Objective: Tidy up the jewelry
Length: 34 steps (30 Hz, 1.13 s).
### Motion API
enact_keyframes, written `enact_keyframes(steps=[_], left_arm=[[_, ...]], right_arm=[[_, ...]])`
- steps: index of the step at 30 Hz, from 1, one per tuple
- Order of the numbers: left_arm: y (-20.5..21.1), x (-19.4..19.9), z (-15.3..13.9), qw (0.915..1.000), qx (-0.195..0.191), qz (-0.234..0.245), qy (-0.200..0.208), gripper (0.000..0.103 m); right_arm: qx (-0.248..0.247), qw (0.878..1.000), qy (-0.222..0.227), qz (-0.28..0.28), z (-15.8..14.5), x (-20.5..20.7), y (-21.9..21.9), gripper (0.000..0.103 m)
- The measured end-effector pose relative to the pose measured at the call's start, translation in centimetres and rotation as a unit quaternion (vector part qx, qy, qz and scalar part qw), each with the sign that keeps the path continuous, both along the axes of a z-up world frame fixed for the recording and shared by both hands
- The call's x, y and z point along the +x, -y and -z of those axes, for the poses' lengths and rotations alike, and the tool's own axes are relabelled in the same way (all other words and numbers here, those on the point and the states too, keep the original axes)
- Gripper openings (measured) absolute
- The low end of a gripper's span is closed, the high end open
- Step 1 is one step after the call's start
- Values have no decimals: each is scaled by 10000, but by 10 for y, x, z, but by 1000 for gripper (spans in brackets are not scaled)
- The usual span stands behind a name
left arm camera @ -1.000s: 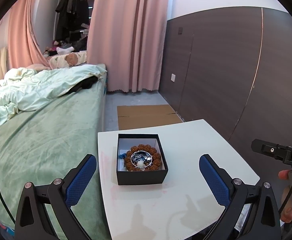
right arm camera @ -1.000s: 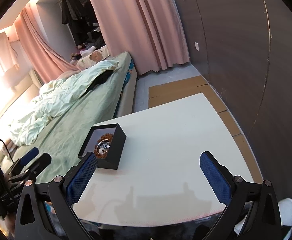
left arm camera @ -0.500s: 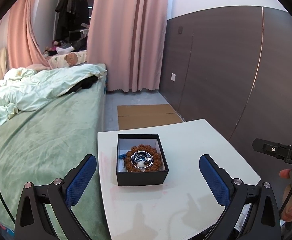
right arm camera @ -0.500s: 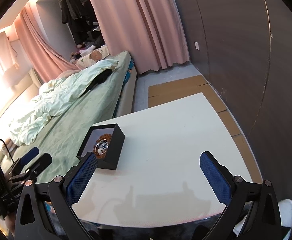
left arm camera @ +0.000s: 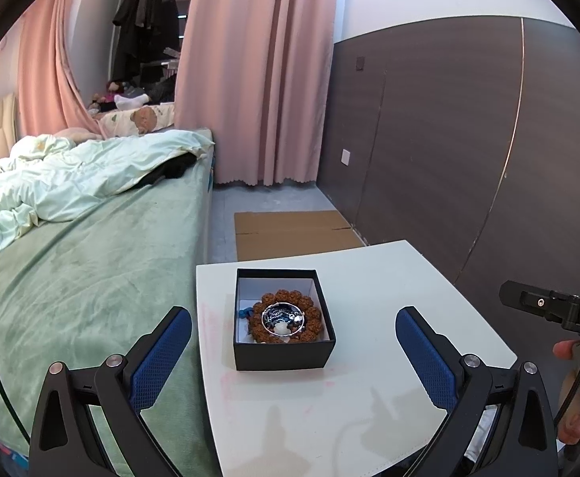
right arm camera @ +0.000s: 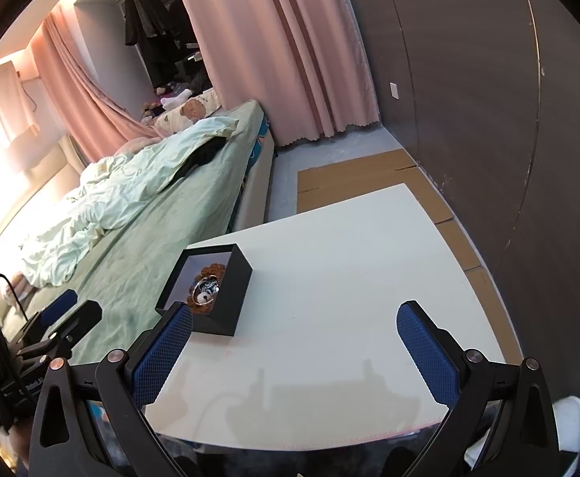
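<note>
A small black box with a white lining stands on the white table, near its left edge. A brown bead bracelet, a silver ring and darker pieces lie inside it. My left gripper is open and empty, held back from the box, which sits between its blue pads. The box also shows in the right wrist view, left of centre. My right gripper is open and empty above the table's near edge, to the right of the box.
A bed with a green cover and a pale duvet adjoins the table's left side. Flattened cardboard lies on the floor beyond the table. A dark panelled wall runs along the right. Pink curtains hang behind.
Almost nothing moved. The right wrist view shifted slightly, so the box sits a little further left in it. Both grippers remain open.
</note>
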<state>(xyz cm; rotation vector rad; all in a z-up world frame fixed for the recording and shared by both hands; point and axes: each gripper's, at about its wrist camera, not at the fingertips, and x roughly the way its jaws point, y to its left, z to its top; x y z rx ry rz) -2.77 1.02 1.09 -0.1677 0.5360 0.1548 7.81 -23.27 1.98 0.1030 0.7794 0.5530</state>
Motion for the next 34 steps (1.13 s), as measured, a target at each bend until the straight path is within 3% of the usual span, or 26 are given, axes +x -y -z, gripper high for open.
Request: enact_keyframes(steps=[34], left_arm=[[2, 1, -4, 9999, -119, -9, 7, 102]], right_arm=[[-11, 10000, -2, 2, -1, -1, -1, 103]])
